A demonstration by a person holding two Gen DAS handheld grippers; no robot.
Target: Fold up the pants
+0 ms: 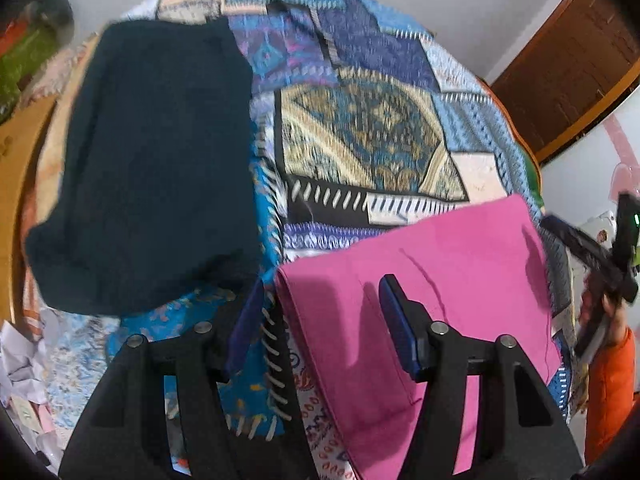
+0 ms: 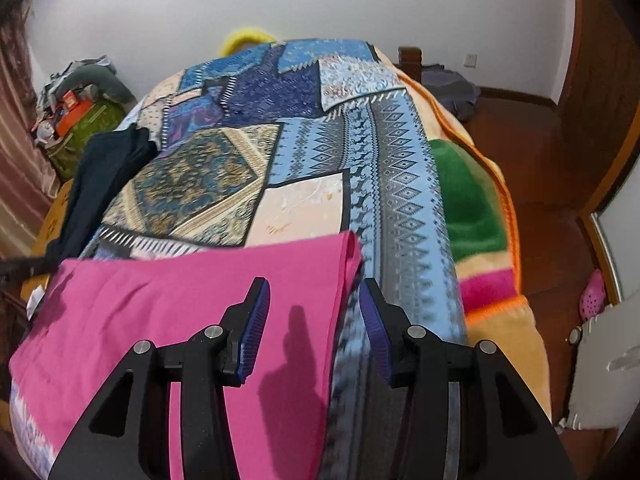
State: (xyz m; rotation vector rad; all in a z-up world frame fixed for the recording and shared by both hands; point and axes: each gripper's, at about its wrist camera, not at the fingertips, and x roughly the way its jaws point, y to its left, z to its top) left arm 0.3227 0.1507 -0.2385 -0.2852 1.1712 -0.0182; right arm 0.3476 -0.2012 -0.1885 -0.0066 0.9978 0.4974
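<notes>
Folded pink pants (image 1: 440, 280) lie flat on the near part of a patchwork bedspread (image 1: 360, 128). My left gripper (image 1: 320, 312) hovers open over their left edge, one pad over the pink cloth and the other over the bedspread. My right gripper (image 2: 314, 312) is open in the same way astride the right edge of the pink pants (image 2: 180, 312). Nothing is pinched in either. In the left wrist view the right gripper (image 1: 616, 264) shows at the far right, held by a hand in an orange sleeve.
A dark folded garment (image 1: 152, 168) lies on the bed's left side, also in the right wrist view (image 2: 104, 184). A green and orange blanket (image 2: 472, 208) hangs off the right edge above the wooden floor (image 2: 540, 160). Piled belongings (image 2: 76, 112) stand far left.
</notes>
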